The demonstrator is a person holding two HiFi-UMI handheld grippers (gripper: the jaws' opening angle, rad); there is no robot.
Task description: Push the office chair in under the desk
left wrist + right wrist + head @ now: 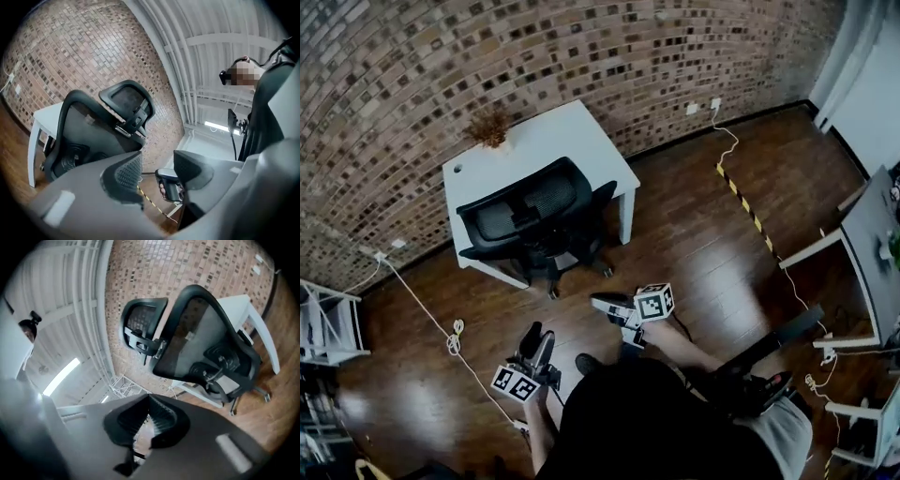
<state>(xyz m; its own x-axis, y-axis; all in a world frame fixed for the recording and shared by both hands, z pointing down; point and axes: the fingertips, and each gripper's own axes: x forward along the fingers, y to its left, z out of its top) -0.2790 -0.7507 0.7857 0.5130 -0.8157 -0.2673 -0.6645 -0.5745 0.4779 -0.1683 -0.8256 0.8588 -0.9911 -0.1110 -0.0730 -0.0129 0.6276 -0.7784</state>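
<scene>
Left gripper [535, 336] hangs low before me, jaws apart and nothing gripped; in the left gripper view [157, 173] only the far right gripper shows through the gap. Off to its left a white shelf [328, 323] stands by the brick wall [394, 75]. A white cable [441, 319] runs across the wooden floor [694, 234] from the wall, passing just beside that gripper on its left.

Ahead of both grippers, and well apart from them, stands the chair [534, 220]. Its mesh back and headrest face me, and its seat is partly in under the desk [581, 131], while its wheels sit on the floor on my side of the desk. The desk is white and stands against the wall, with a dried plant [490, 127] on its back left corner. My shoe [586, 363] is on the floor between the two grippers.

My right gripper [602, 302] points left, a little nearer the chair than the left one. In the right gripper view [149, 401] its jaws come together at the tips and hold nothing.

Further right, a yellow-and-black strip [741, 197] lies on the floor, running away from a wall socket [703, 106]. At the far right stands a grey table [872, 253].
</scene>
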